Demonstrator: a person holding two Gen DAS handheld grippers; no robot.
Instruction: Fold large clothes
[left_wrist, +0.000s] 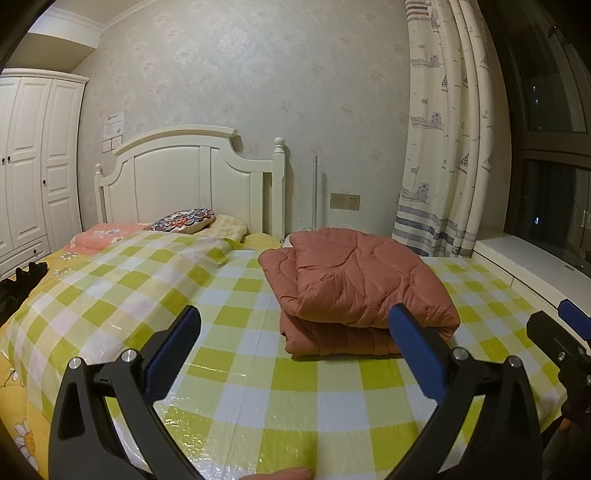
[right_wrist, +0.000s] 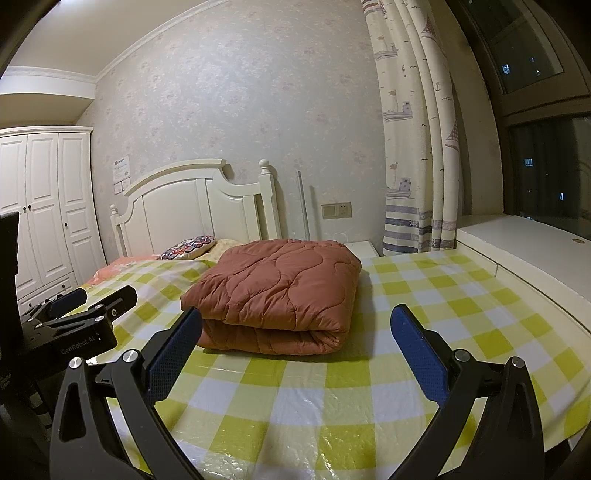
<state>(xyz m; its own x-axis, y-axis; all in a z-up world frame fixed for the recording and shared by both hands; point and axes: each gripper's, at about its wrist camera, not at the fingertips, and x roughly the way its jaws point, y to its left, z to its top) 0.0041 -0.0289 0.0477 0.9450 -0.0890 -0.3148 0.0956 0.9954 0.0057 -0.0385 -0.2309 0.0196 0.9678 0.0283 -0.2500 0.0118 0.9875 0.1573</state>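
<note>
A rust-coloured quilted garment (left_wrist: 354, 291) lies folded in a thick stack on the green-and-white checked cover (left_wrist: 236, 373) of the bed. The right wrist view shows the same folded garment (right_wrist: 280, 295) on the checked cover (right_wrist: 332, 402). My left gripper (left_wrist: 295, 325) is open, held short of the stack's near edge with nothing between its blue pads. My right gripper (right_wrist: 295, 325) is open too, empty, its left pad near the stack's front left corner. The right gripper (left_wrist: 565, 339) appears at the right edge of the left view, and the left gripper (right_wrist: 96, 299) at the left of the right view.
A white headboard (left_wrist: 192, 177) and pillows (left_wrist: 184, 221) stand at the far end of the bed. A white wardrobe (left_wrist: 33, 166) is on the left. Patterned curtains (left_wrist: 443, 129), a dark window and a white sill (right_wrist: 535, 243) run along the right. A fingertip (left_wrist: 288, 474) shows at the bottom edge.
</note>
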